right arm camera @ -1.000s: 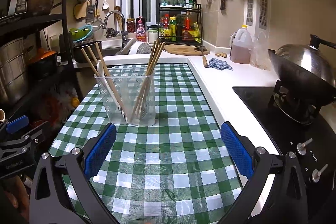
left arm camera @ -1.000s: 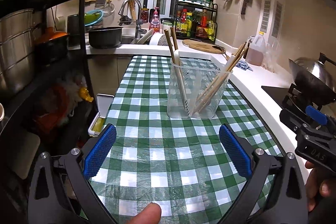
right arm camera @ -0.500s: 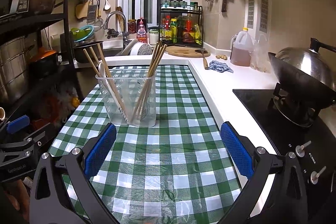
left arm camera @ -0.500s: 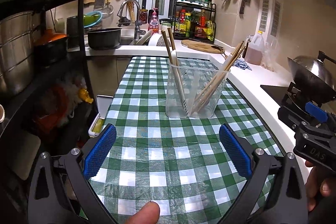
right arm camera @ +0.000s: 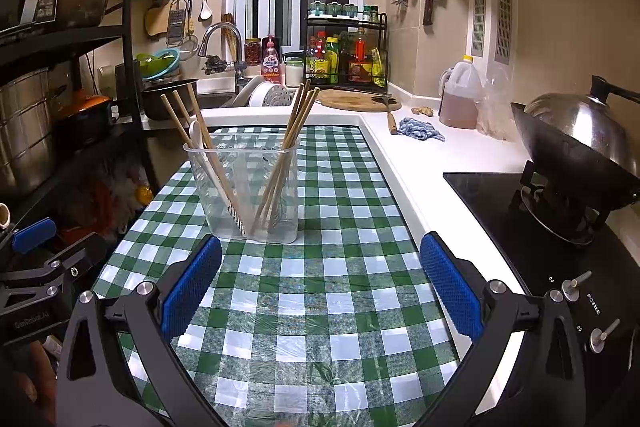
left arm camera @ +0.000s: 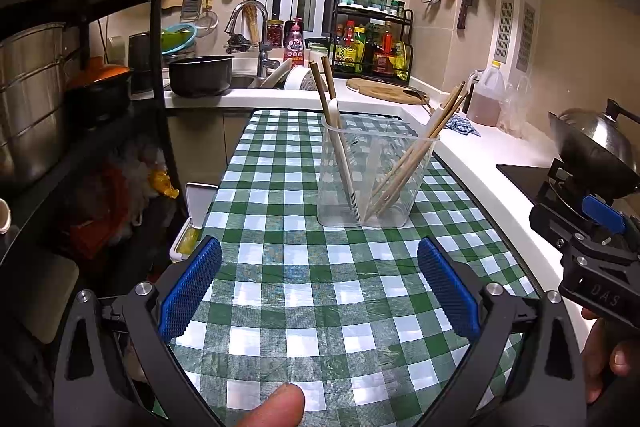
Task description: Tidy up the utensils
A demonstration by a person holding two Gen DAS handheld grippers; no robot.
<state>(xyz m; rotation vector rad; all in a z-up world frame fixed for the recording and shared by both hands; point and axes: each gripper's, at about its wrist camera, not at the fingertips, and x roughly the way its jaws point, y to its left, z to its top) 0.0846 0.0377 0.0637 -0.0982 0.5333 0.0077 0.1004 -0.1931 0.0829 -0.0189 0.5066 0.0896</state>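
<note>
A clear plastic utensil holder (left arm camera: pixel 376 179) (right arm camera: pixel 246 187) stands on the green checked tablecloth (left arm camera: pixel 320 291) (right arm camera: pixel 316 307). Wooden chopsticks (left arm camera: pixel 416 151) (right arm camera: pixel 288 151) lean in its right compartment. More chopsticks and a white spoon (left arm camera: pixel 340 143) (right arm camera: pixel 200 143) lean in its left one. My left gripper (left arm camera: pixel 318 287) is open, short of the holder, with nothing between its blue pads. My right gripper (right arm camera: pixel 318 285) is open too, equally empty, and shows at the right edge of the left wrist view (left arm camera: pixel 592 251).
A black rack with pots (left arm camera: pixel 48 99) lines the left side. White counter (right arm camera: pixel 424 163) with a blue cloth (right arm camera: pixel 420 129), an oil jug (right arm camera: pixel 460 99) and a cutting board (right arm camera: pixel 356 99) runs on the right. A wok (right arm camera: pixel 576 147) sits on the stove. Sink and tap (right arm camera: pixel 224 67) lie behind.
Both grippers have drawn back slightly and risen a little from the holder. Both stay open and empty; the utensils have not moved.
</note>
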